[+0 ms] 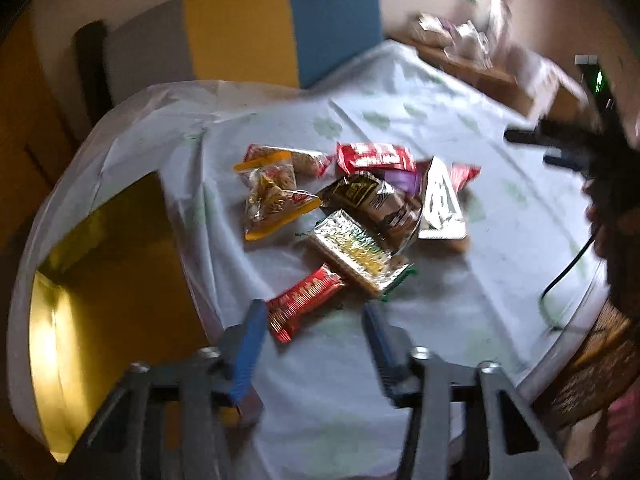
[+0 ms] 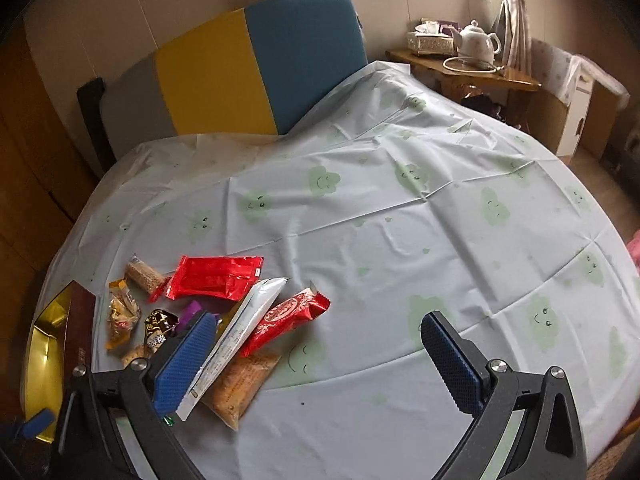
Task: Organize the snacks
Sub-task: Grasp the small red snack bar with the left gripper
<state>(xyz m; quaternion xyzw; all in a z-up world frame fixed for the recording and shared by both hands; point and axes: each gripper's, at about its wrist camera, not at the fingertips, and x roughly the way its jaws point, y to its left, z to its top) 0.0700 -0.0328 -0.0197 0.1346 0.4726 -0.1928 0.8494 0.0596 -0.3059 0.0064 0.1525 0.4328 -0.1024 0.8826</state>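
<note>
Loosely heaped, shiny snack packets (image 1: 352, 208) are seen on the tabletop (image 2: 400, 220).
Both tools, left tool (image 1: 316, 344) and right tool (image 2: 316, 344), are held open and empty, just short of the heap.

Snack pile (image 2: 208, 312) on table (image 2: 400, 240); box (image 2: 44, 360) left of pile.

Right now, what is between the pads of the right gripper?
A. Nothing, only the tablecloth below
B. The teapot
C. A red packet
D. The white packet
A: the right gripper stands open with only the tablecloth under the gap, and the white packet lies beside its left pad, not between the pads.
</note>
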